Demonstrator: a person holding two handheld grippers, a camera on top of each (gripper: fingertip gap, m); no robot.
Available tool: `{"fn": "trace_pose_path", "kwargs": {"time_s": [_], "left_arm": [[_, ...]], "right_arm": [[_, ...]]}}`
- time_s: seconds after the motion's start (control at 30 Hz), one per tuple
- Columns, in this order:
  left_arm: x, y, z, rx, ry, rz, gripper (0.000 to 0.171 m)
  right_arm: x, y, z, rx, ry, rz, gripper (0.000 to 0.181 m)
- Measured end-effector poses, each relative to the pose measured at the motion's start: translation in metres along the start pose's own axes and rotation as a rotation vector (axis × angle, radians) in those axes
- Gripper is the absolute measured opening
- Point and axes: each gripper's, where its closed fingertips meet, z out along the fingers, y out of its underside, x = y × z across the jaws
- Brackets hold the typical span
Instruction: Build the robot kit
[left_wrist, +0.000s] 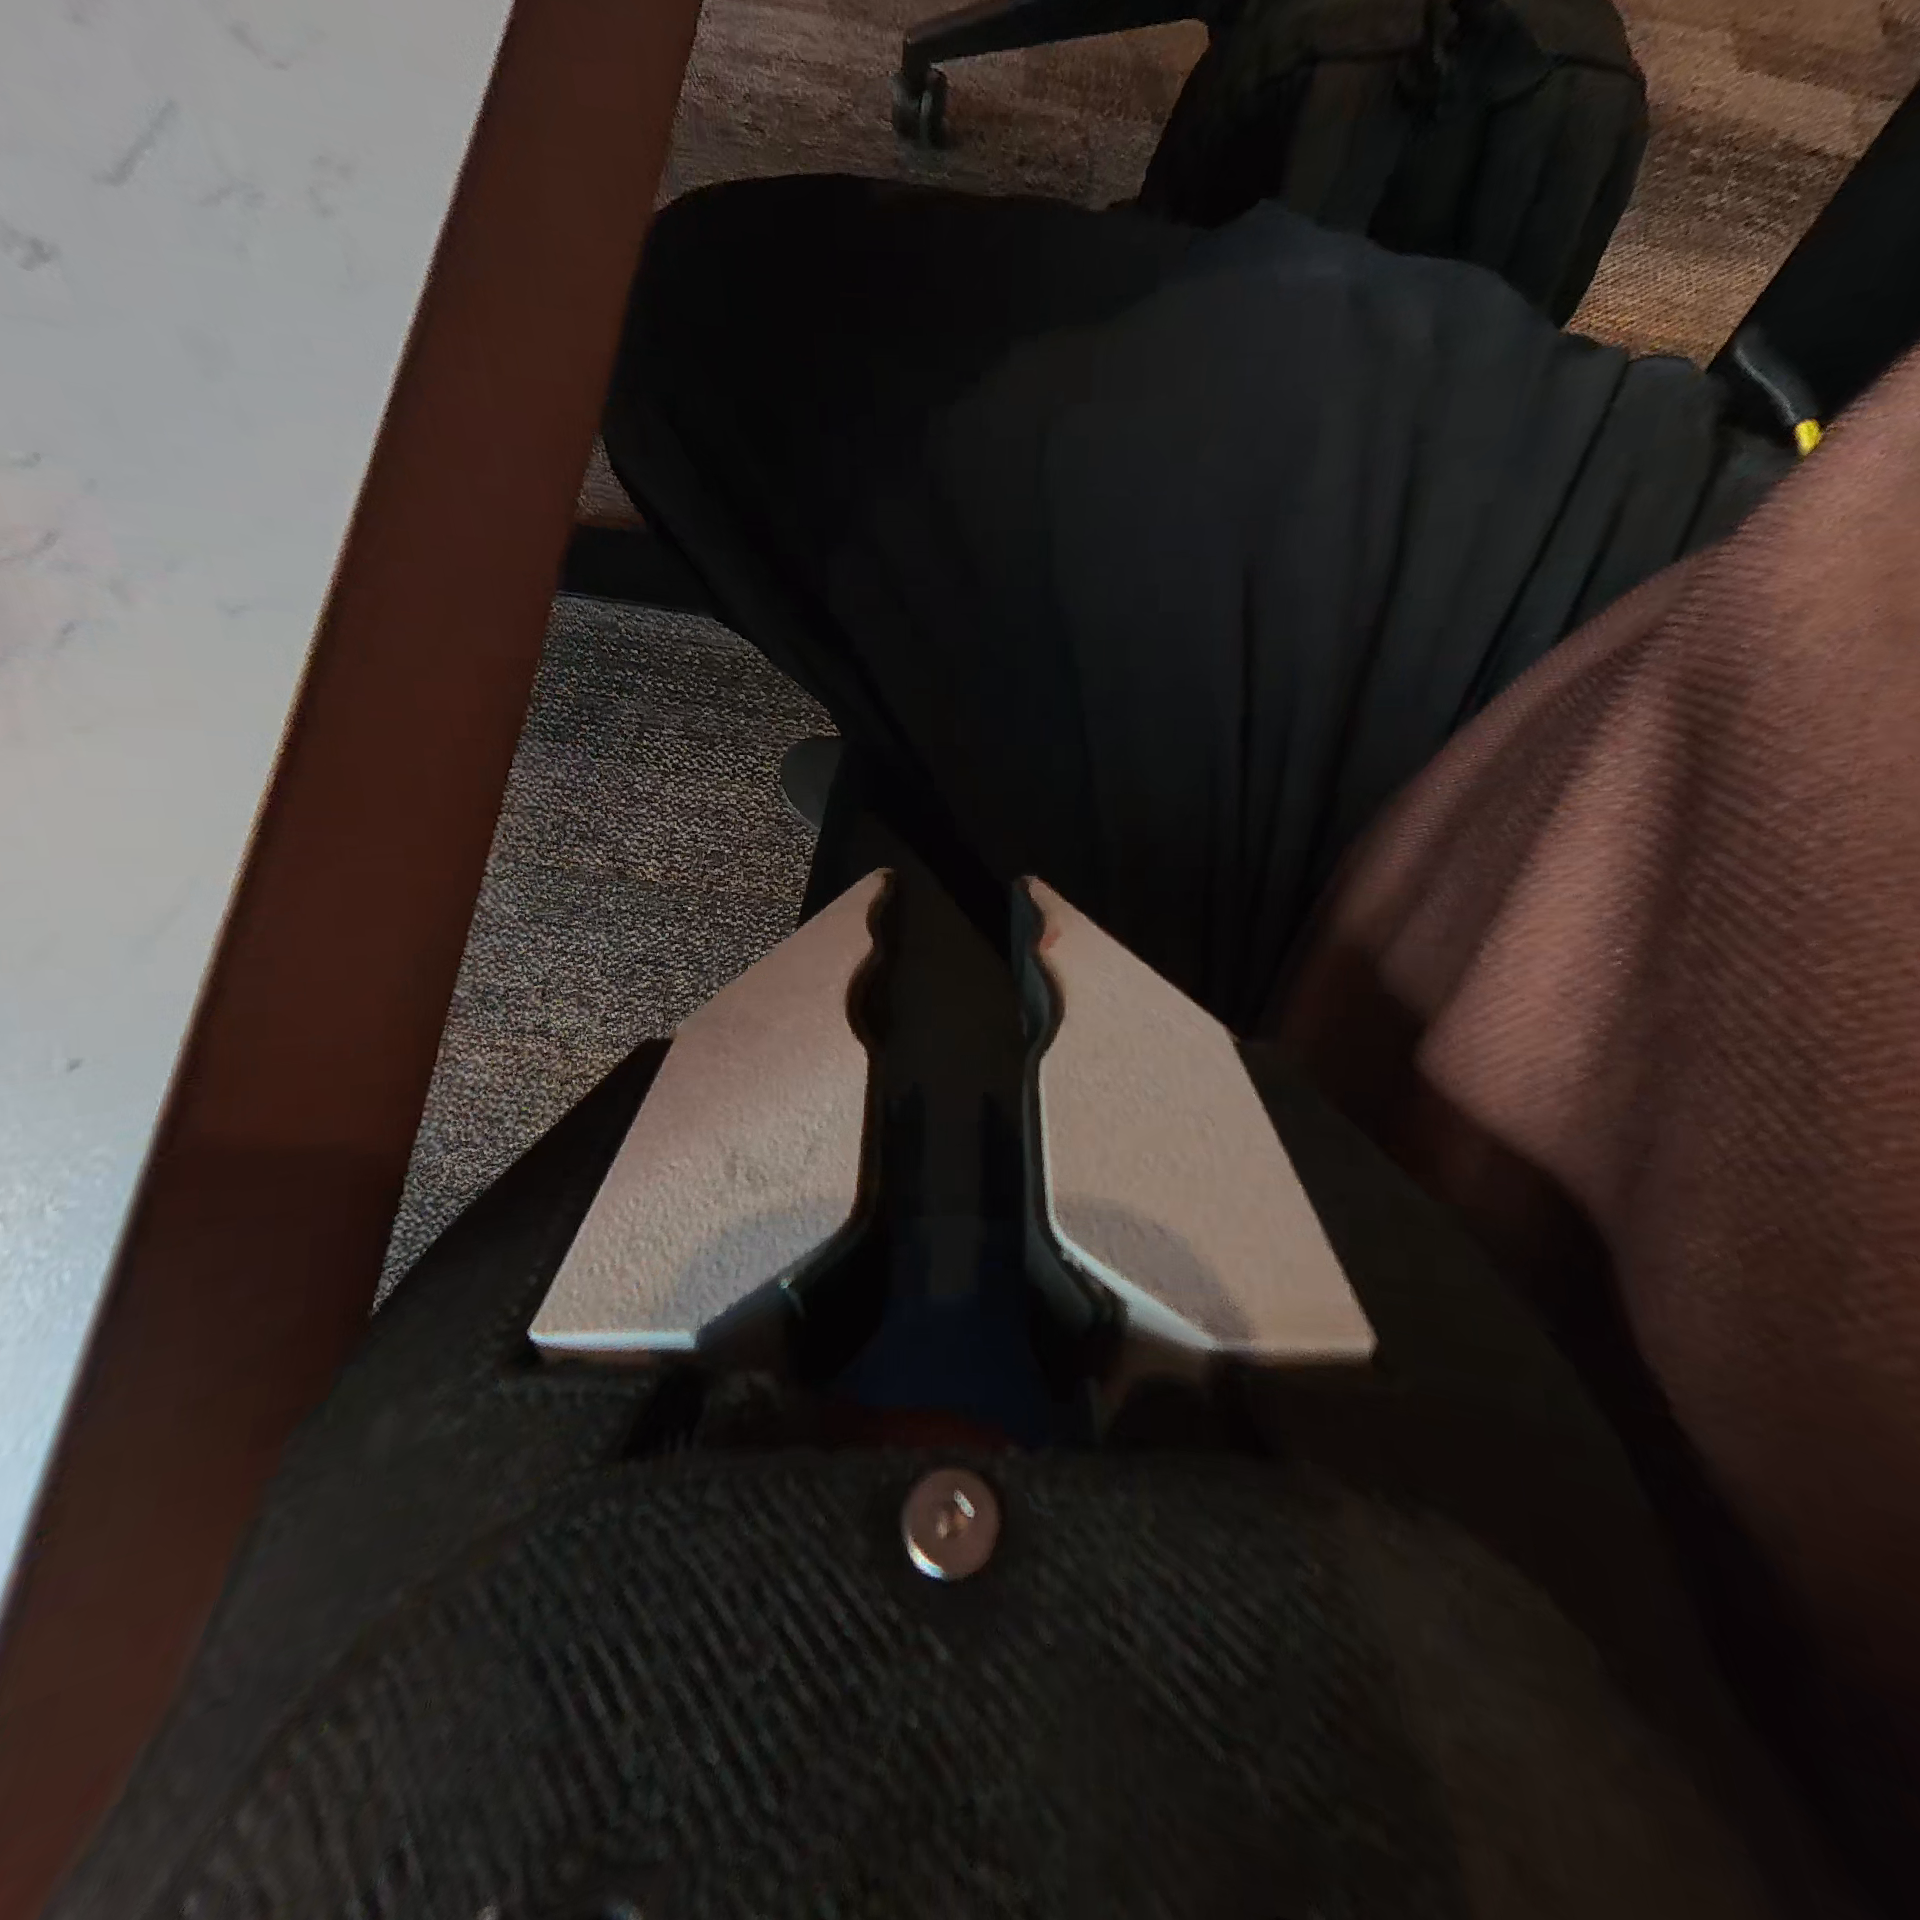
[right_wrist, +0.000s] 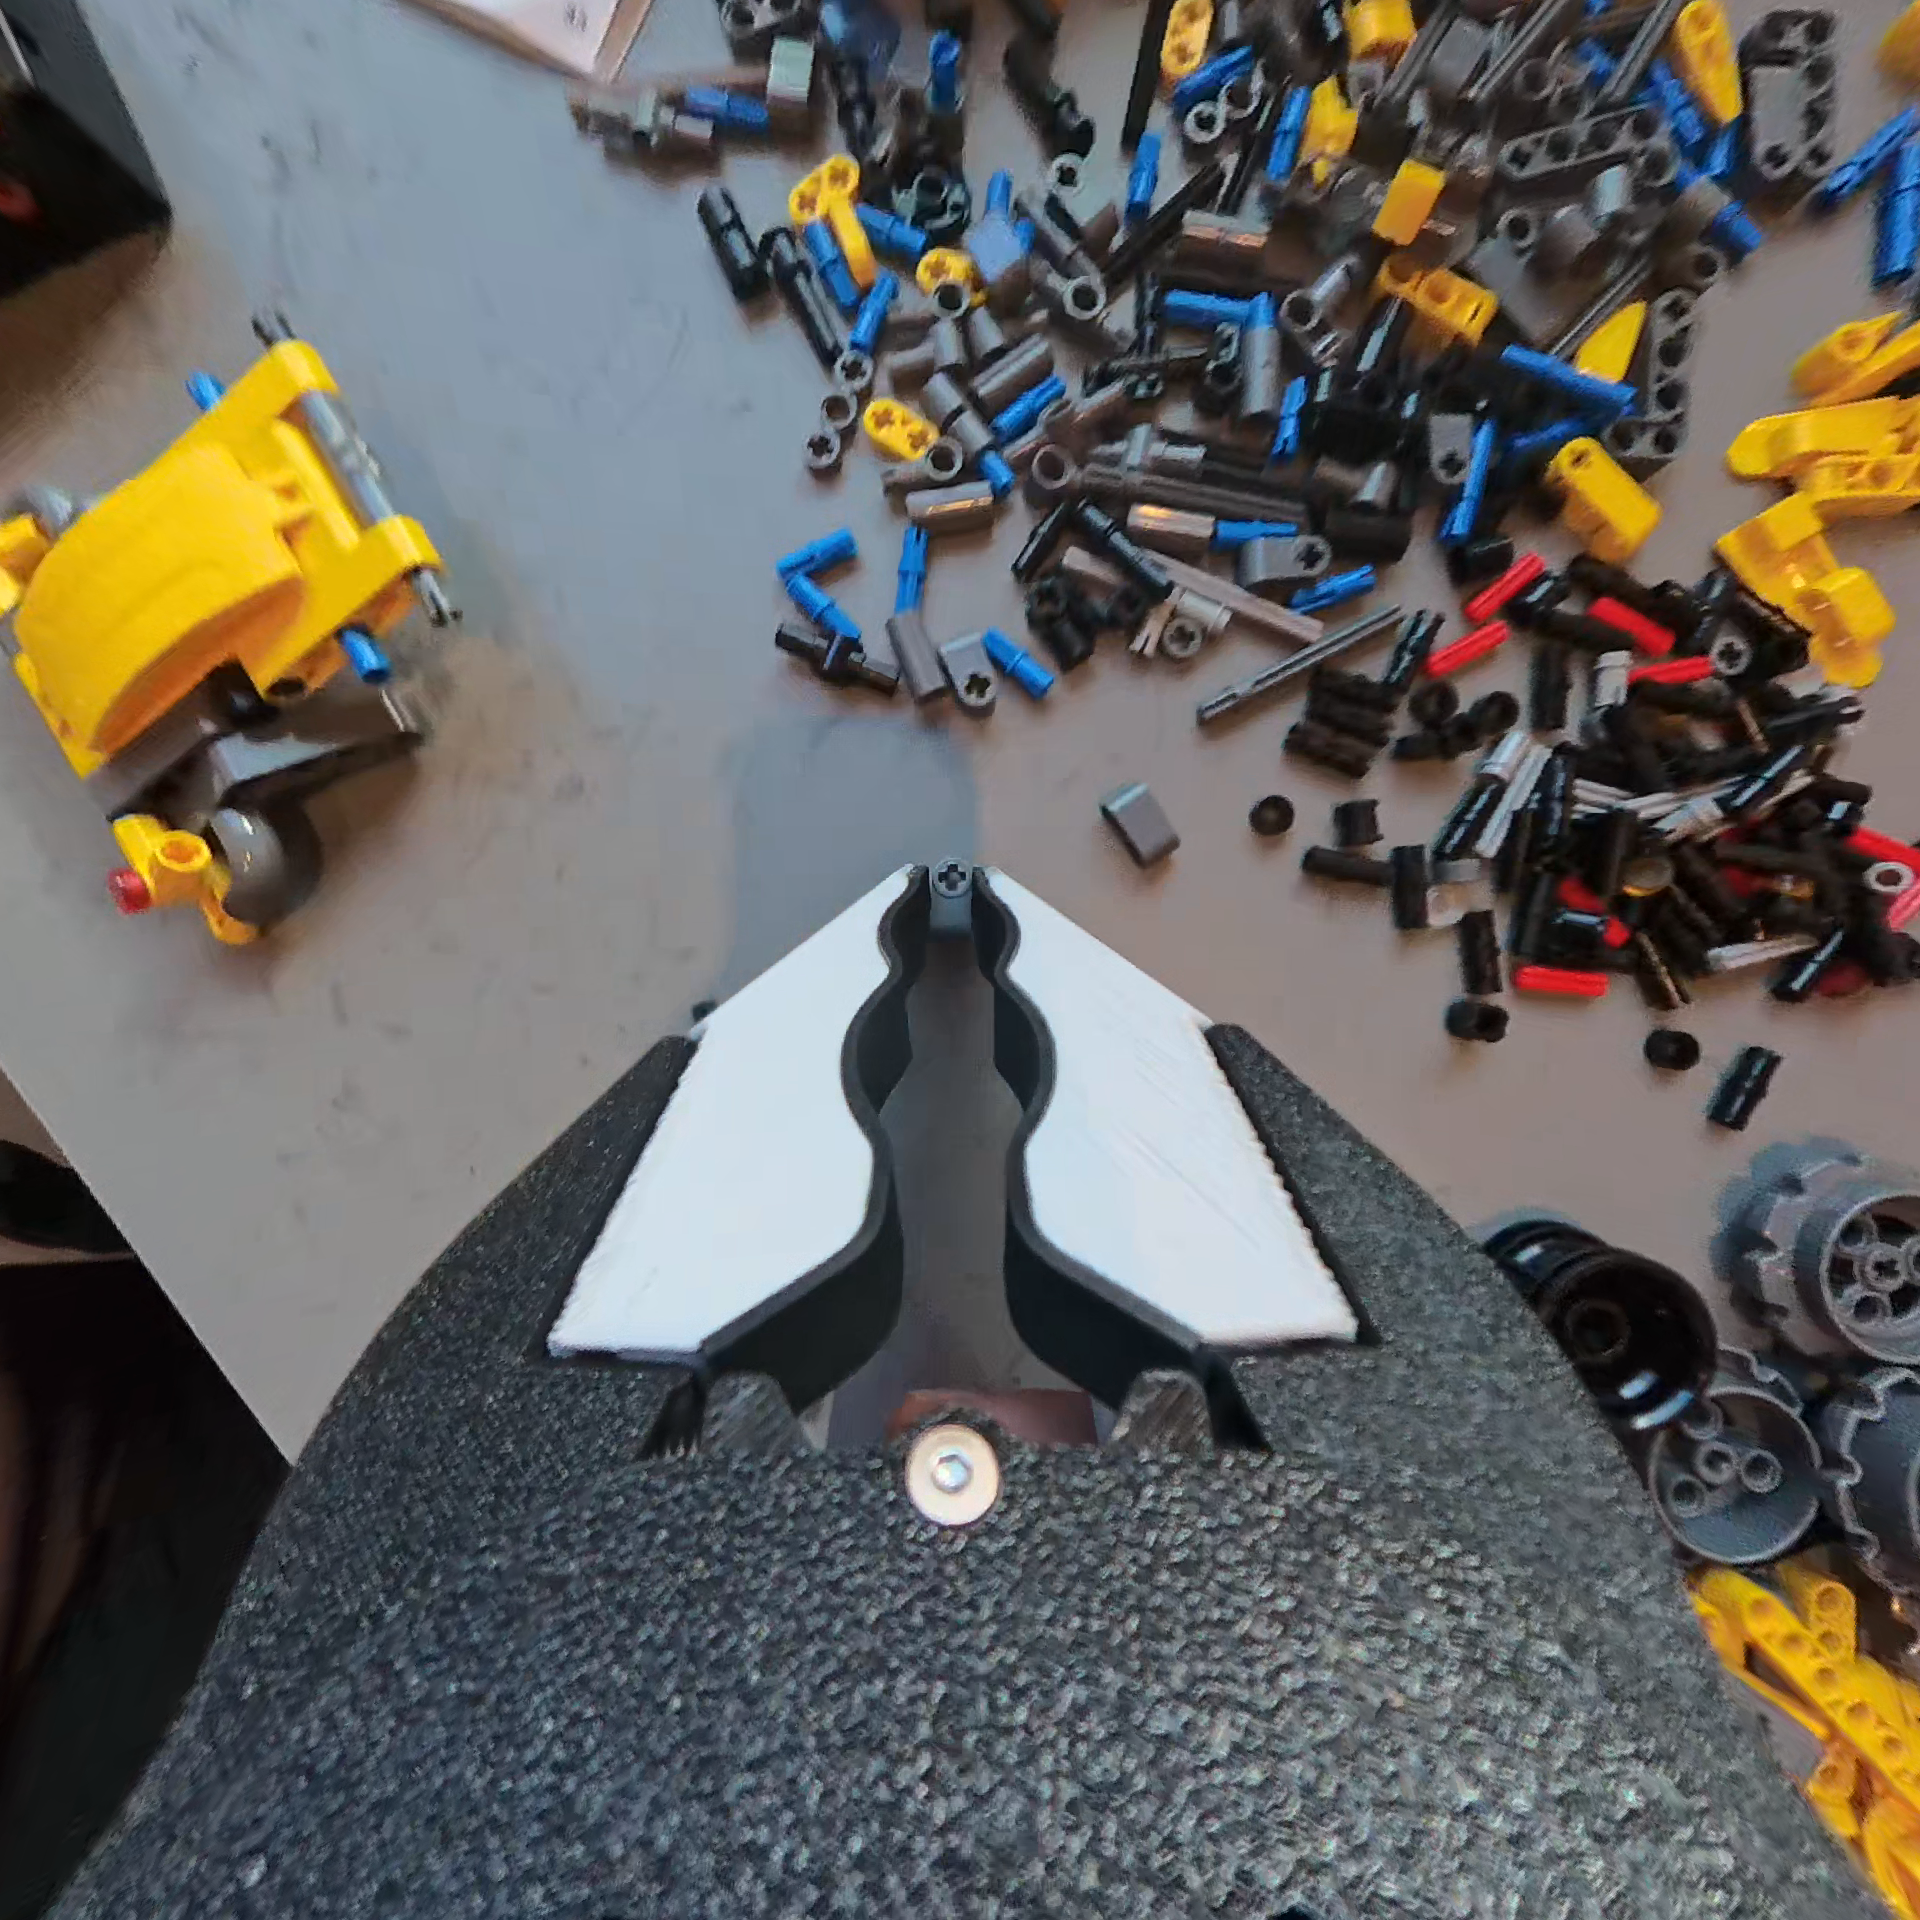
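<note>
My right gripper (right_wrist: 951, 881) is shut on a small dark grey connector piece (right_wrist: 951, 891) with a cross-shaped hole, pinched at the fingertips above the grey table (right_wrist: 582, 436). A partly built yellow and grey brick model (right_wrist: 208, 613) lies to its left. A wide spread of loose black, blue, yellow and red pins and beams (right_wrist: 1299, 416) lies ahead and to the right. My left gripper (left_wrist: 956, 883) is off the table beside its brown edge (left_wrist: 395, 727). Its jaws stand slightly apart and empty, pointing at a person's black trousers (left_wrist: 1143, 540).
Grey and black wheel hubs (right_wrist: 1766, 1382) and yellow beams (right_wrist: 1829, 1704) lie at the right gripper's lower right. A small grey tile (right_wrist: 1140, 823) lies just ahead on the right. In the left wrist view there are a maroon sleeve (left_wrist: 1662, 935), carpet floor (left_wrist: 623, 883) and a chair caster (left_wrist: 920, 99). Tip to tip, the grippers are about 25 centimetres apart.
</note>
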Motion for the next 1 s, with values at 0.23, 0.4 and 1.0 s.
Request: {"fn": "trace_pose_path", "kwargs": {"time_s": [0.23, 0.4, 1.0], "left_arm": [[0.002, 0.0, 0.002, -0.01, -0.002, 0.021, 0.019], [0.002, 0.001, 0.001, -0.006, 0.001, 0.019, 0.018], [-0.004, 0.002, -0.004, 0.014, 0.006, -0.024, 0.018]], "right_arm": [[0.003, -0.003, -0.026, 0.034, 0.011, -0.025, 0.016], [0.023, -0.03, -0.045, 0.11, 0.059, -0.003, 0.007], [0.03, -0.114, 0.068, -0.093, -0.086, -0.394, 0.001]]}}
